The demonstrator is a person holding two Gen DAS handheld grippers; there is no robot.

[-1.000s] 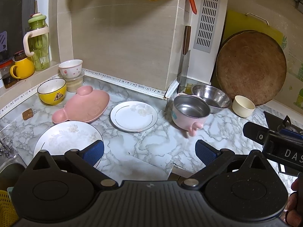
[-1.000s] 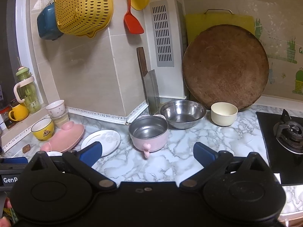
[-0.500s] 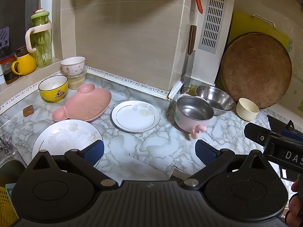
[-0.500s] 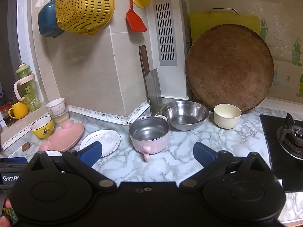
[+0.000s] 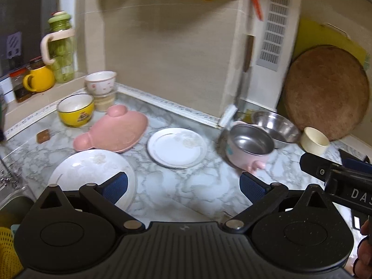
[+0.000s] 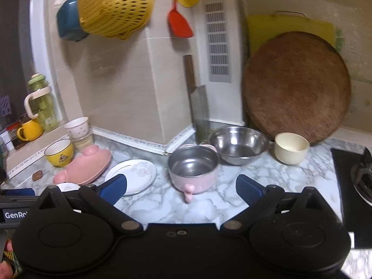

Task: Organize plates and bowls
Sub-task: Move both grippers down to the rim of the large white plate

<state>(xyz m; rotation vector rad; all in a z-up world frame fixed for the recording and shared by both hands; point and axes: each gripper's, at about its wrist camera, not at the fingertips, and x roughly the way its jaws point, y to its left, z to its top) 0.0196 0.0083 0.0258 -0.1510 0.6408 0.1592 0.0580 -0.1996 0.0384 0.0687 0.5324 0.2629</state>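
Observation:
On the marble counter lie a large white plate (image 5: 90,169), a pink bear-shaped plate (image 5: 114,130) and a small white plate (image 5: 176,147). A pink steel-lined bowl (image 6: 193,169) stands in the middle, with a steel bowl (image 6: 239,144) and a cream cup (image 6: 291,147) behind it to the right. A yellow bowl (image 5: 75,112) and a white bowl (image 5: 100,82) stacked on a beige one sit at the back left. My left gripper (image 5: 183,186) hovers open over the counter's front, its left pad above the large plate. My right gripper (image 6: 181,187) is open just in front of the pink bowl.
A round wooden board (image 6: 296,88) and a cleaver (image 6: 200,107) lean on the back wall. A gas hob (image 6: 353,181) lies to the right, a sink (image 5: 9,207) to the left. A green bottle (image 5: 61,51) and yellow mug (image 5: 38,80) stand on the sill.
Both views have shifted to the left and slightly nearer the dishes. Both grippers stay open and hold nothing. No dish has moved.

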